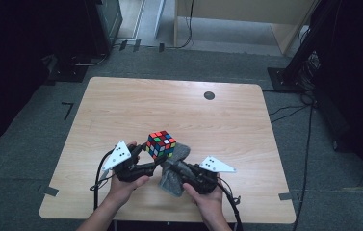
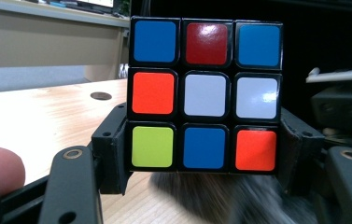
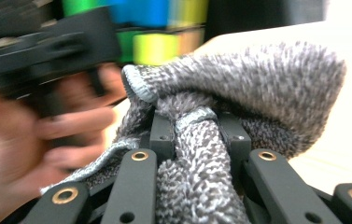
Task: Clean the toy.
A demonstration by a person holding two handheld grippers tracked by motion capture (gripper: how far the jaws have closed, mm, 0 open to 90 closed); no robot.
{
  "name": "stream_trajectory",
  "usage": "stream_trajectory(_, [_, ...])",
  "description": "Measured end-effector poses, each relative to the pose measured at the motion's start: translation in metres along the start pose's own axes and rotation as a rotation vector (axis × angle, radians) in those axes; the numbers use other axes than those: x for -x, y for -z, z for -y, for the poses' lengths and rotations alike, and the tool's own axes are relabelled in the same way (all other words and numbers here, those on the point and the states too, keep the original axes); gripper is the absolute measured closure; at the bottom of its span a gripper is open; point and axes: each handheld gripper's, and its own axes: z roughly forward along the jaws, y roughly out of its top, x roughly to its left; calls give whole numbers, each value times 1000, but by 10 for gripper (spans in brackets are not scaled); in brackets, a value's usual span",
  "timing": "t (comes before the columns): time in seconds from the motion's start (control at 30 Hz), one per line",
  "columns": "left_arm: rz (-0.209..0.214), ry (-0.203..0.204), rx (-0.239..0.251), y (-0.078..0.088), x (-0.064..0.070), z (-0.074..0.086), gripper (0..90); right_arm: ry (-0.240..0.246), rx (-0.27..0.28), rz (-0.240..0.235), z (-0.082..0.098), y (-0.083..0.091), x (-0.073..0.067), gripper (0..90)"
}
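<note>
Black fingers (image 2: 110, 154) of the left gripper (image 2: 201, 154) press against the two sides of a colour cube (image 2: 204, 95), clamping it along its bottom row and holding it clear of the wooden table (image 1: 179, 106). Seen from the left gripper view, the cube's facing side reads blue, dark red, blue along the top, orange and two whites across the middle, and lime green, blue, orange along the bottom. From the high view, the cube (image 1: 161, 144) sits near the table's front middle, between the two hands, with the left gripper (image 1: 156, 162) reaching to it from the person's left hand (image 1: 123, 185). The right gripper (image 3: 197, 140) has its fingers (image 3: 162, 135) drawn in tight on a fold of grey knitted cloth (image 3: 257, 88) — the bunched fabric rises between them and flops over towards the cube. In the high view this cloth (image 1: 176, 166) lies just under and beside the cube, draped across the front of the right gripper (image 1: 169, 166), which the right hand (image 1: 208, 197) holds — the two grippers stand very close together. A small dark round mark (image 1: 209, 95) lies on the far part of the table, well apart from the work.
</note>
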Motion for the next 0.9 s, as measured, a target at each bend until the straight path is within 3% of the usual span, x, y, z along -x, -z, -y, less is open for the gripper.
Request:
stream_trajectory(0.03, [-2,2,-6,0,-1,0,340,-23,16,29,1,2,4,725])
stream_trajectory(0.1, [1,4,-16,-2,-1,1,339,-34,22,30,1,3,6,722])
stream_trajectory(0.2, [23,8,-32,-6,2,4,340,22,-27,-22,5,-8,-9,719])
stream_trajectory(0.3, [31,-26,-60,-10,8,7,340,65,-41,-81,9,-17,-22,721])
stream_trajectory(0.4, [29,-17,-51,-8,5,6,340,74,-37,-40,6,-13,-17,726])
stream_trajectory(0.53, [15,0,-45,-4,-1,2,340,2,11,104,5,-1,3,726])
stream_trajectory(0.6, [25,5,-54,-5,0,3,340,-10,20,128,4,3,9,725])
stream_trajectory(0.67, [38,1,-62,-7,3,4,340,4,-2,93,4,-1,4,724])
stream_trajectory(0.8, [56,-18,-89,-11,6,7,340,65,-91,-55,13,-18,-19,723])
stream_trajectory(0.83, [56,-20,-96,-12,7,8,340,81,-93,-76,14,-20,-24,723])
stream_trajectory(0.9, [60,-12,-96,-11,6,8,340,94,-66,-72,11,-18,-25,724])
